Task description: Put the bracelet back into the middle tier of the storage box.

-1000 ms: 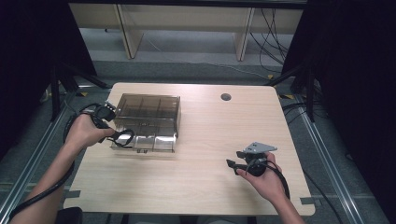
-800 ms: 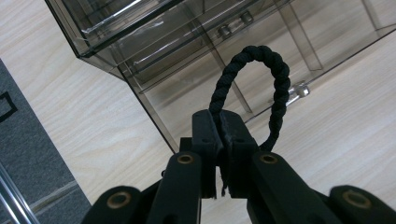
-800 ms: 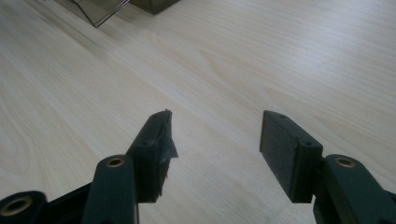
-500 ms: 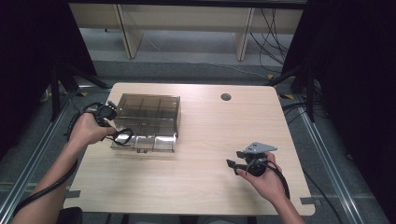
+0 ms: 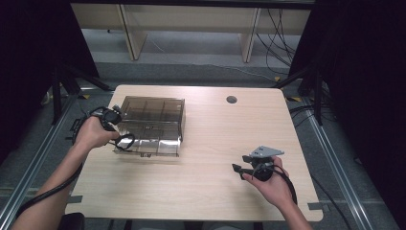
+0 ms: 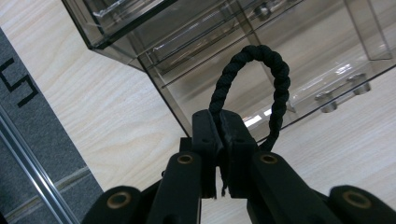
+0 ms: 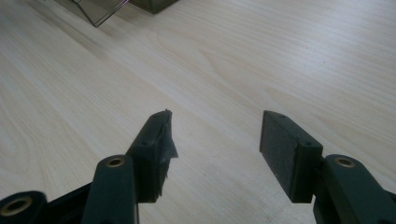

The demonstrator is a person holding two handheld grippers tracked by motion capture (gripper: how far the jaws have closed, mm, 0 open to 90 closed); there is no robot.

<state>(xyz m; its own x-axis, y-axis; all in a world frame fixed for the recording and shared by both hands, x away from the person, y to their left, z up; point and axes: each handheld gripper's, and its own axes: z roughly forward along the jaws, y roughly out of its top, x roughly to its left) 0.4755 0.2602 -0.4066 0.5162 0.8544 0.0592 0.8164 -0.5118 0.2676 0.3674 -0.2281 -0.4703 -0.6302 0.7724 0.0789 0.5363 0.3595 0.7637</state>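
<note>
1. Black rope loop is pinched in my left gripper, jaws pressed together on it, just in front of the clear drawer box, likely for stowing.
2. My right gripper hangs spread and empty above the wooden table, well apart, probably on standby.
3. The left gripper view resolves the rope's twist; the high view gives only a dark ring.

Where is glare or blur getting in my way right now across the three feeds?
Left gripper view: bright glints on the clear organizer box; twisted black rope loop sharp. Right gripper view: the right hand-held gripper slightly soft up close, wood grain even. High view: the table evenly lit, surroundings dark.
</note>
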